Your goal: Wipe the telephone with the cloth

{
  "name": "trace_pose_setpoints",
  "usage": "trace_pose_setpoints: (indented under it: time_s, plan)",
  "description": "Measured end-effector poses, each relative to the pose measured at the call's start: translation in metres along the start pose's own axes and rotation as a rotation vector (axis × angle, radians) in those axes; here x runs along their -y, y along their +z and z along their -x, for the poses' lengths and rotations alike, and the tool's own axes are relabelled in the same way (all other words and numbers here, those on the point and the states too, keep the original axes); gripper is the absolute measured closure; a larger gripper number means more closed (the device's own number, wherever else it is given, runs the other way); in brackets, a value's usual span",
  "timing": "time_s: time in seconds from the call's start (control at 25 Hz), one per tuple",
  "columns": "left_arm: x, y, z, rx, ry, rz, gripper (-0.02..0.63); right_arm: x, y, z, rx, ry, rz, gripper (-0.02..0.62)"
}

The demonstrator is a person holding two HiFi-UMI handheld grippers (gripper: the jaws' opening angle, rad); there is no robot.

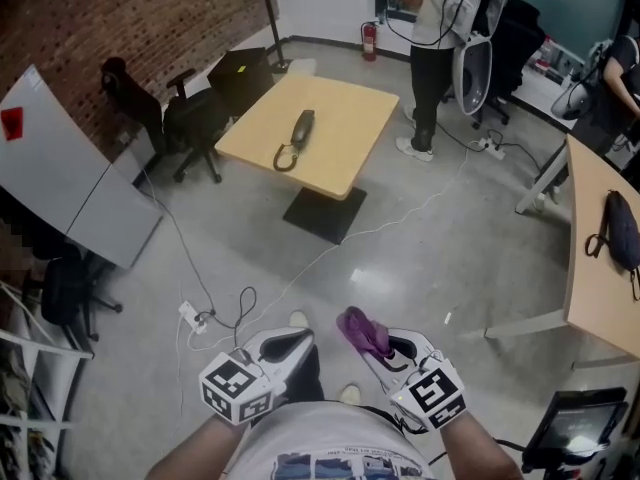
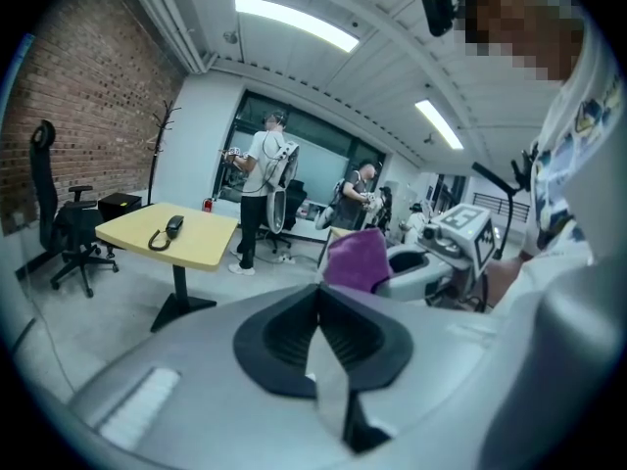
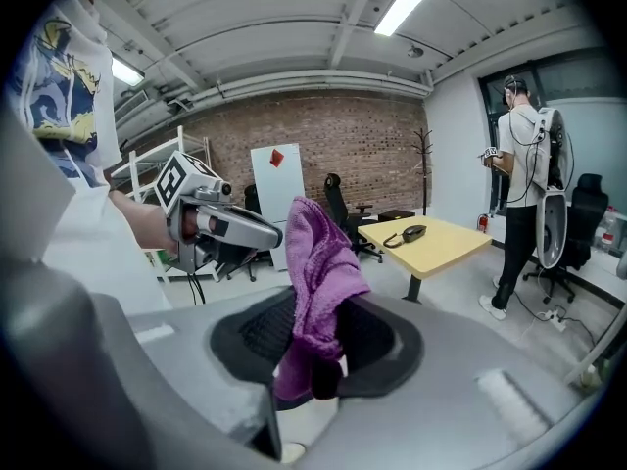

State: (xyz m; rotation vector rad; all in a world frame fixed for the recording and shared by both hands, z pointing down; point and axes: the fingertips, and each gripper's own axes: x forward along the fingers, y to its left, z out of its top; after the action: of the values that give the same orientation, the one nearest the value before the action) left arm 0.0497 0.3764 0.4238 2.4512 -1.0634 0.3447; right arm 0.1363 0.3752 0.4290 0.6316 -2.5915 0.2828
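Purple cloth (image 3: 318, 262), soft and floppy, pinched at one end in right gripper (image 3: 315, 355); left gripper (image 2: 318, 306) pressed together, empty, free to steady probably light telephone (image 1: 297, 138).

brick wall (image 1: 120, 8), grey concrete floor (image 1: 430, 258), yellow table (image 1: 345, 118), black chairs (image 1: 190, 118)

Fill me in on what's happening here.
A person stands holding a gripper in each hand, some way from a yellow table. The right gripper has its jaws shut on a purple cloth. The left gripper has its jaws together with nothing between them. The telephone lies on the table across the room, and neither gripper is near it, so the wiping has not yet begun. Another person stands beyond the table.
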Motion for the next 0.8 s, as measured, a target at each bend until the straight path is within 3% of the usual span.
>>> trace_pose_setpoints:
  time_s: [0.44,0.8]
  plan:
    - [-0.109,0.063,-0.052,0.019,-0.104,-0.021,0.603,0.082,0.05,-0.068,-0.065,-0.125,-0.042,0.479]
    - [-0.217,0.09,-0.062,-0.001,-0.055,-0.042,0.585,0.131,0.105,-0.151,-0.081,-0.139,-0.021,0.479]
